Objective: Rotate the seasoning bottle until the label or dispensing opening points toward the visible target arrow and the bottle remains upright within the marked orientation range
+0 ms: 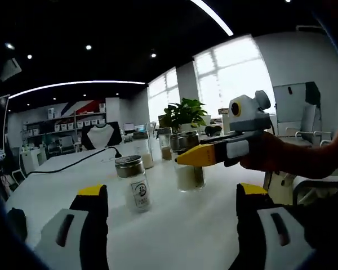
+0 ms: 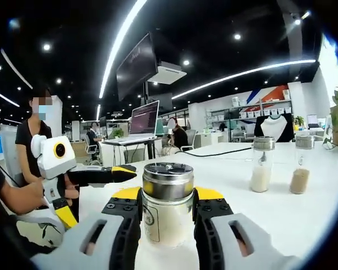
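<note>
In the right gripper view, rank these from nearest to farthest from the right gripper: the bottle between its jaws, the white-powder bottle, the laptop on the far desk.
1. Bottle with the metal lid: between the jaws of the right gripper, centre foreground.
2. White-powder bottle: standing on the white table, to the right.
3. Laptop: on a desk beyond the table, upper centre-left.
</note>
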`<state>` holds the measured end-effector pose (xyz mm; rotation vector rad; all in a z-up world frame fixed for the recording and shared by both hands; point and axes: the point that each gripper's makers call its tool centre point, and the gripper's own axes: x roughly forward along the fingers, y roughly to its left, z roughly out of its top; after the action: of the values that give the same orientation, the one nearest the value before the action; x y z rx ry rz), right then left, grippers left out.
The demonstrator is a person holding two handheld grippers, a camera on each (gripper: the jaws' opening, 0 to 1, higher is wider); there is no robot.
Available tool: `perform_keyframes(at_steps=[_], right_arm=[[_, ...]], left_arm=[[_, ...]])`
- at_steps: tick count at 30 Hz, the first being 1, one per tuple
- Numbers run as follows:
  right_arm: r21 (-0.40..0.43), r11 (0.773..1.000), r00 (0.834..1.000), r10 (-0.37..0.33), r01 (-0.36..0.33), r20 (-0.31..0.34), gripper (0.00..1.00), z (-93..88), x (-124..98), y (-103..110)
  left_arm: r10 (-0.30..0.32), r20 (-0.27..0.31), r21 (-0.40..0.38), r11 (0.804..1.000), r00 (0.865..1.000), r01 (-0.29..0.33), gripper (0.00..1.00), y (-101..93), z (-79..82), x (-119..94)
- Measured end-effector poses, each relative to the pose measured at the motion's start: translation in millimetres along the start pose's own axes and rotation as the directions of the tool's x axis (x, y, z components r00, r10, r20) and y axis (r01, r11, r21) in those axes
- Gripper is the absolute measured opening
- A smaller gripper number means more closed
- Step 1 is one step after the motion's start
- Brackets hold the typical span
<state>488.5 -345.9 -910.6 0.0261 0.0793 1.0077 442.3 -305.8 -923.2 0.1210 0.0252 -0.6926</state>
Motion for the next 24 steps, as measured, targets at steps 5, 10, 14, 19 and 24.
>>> perform_keyframes(at_steps=[5,10,14,19,24], right_arm=[[0.031,0.999,0.999,-0.035,0.036,-0.018,0.33,-8.0,9,-17],[0.007,0.998,0.998,-0.061,0.062,-0.034,0.33,-13.1,15,-25],[0.001,0.997,0.996,-0.074,0.074,-0.049,0.33,-18.4,19,-30],[-0.008,0.996,0.994,-0.094,0.094,-0.049,0.33,-19.7,18,-38],[-0.044,0.994,0.992,-0.103,0.1,-0.068,0.33,-21.7,15,-41]], left_arm=[[0.02,-0.004,-0.002,1.0,1.0,-0.02,1.0,6.3,-0.2,-4],[0.03,-0.006,-0.004,1.0,1.0,-0.03,1.0,9.6,0.3,-6],[0.034,-0.014,-0.006,0.999,0.999,-0.034,1.0,11.7,-0.7,-8],[0.039,-0.018,-0.004,0.999,0.999,-0.039,1.0,13.2,-1.0,-10],[0.041,-0.02,-0.004,0.999,0.999,-0.041,1.0,13.7,-1.6,-10]])
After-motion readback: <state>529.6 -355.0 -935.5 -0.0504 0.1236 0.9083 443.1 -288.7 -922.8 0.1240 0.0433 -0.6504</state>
